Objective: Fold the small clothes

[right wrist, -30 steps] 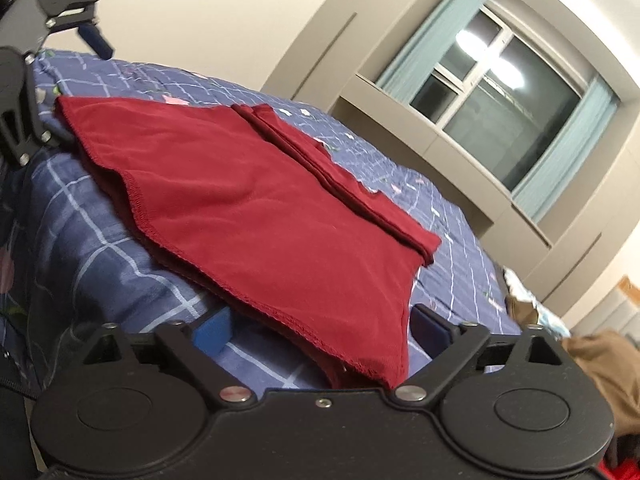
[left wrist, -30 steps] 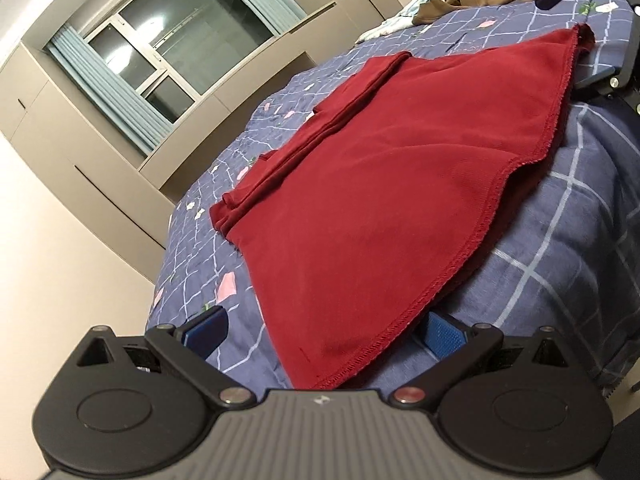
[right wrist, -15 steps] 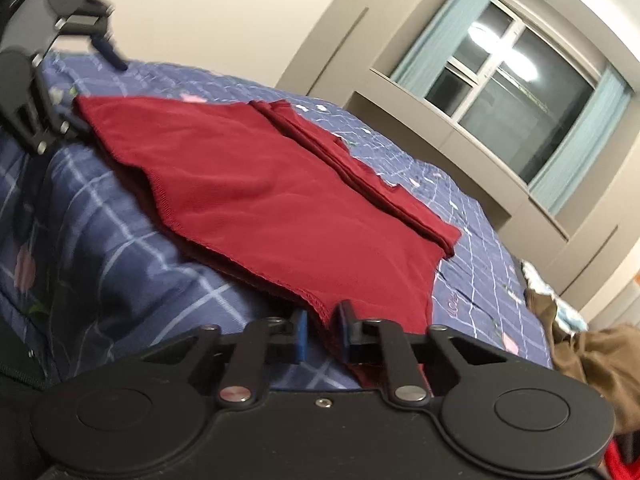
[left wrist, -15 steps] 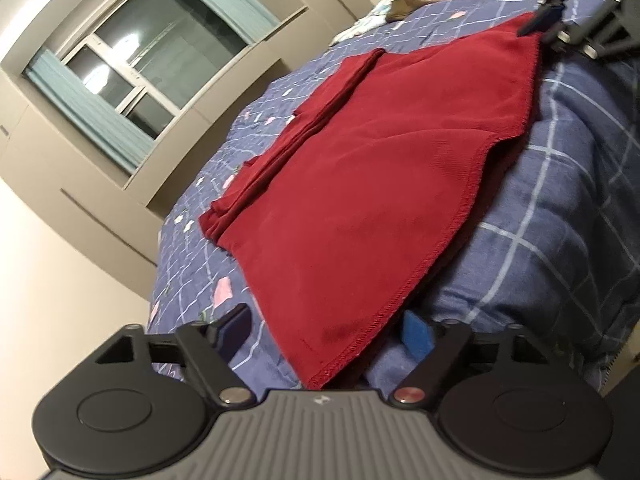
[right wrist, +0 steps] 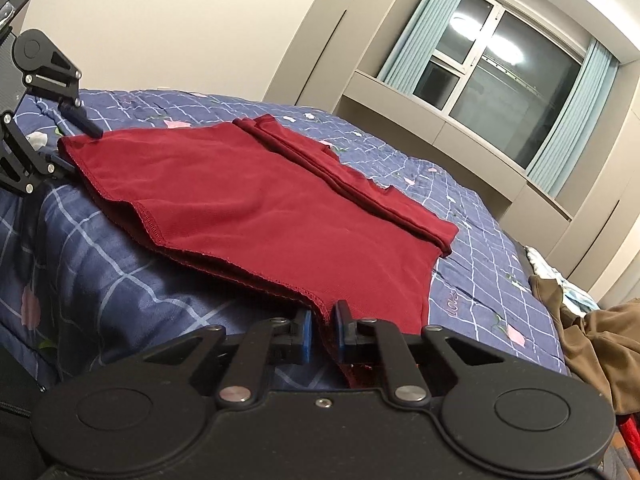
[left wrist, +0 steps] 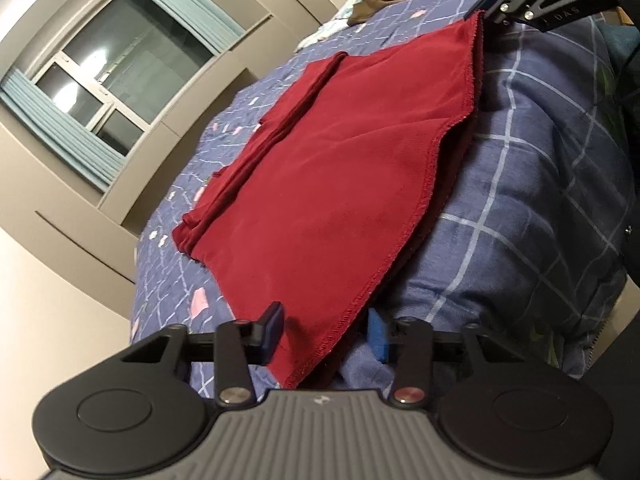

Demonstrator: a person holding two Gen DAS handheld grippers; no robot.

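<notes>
Red cloth, a small garment (left wrist: 340, 184), lay spread flat on the blue checked quilt (left wrist: 540, 184) of the bed. Nearest, the right gripper (right wrist: 322, 330) pinched one near corner of it, fingers almost together on the hem. The left gripper (left wrist: 326, 334) straddled the other near corner; its fingers had just been closing, with the hem between them but the pads not yet pressing. Farther off lay brown clothes (right wrist: 600, 340), and beyond, a curtained window (right wrist: 492, 76).
</notes>
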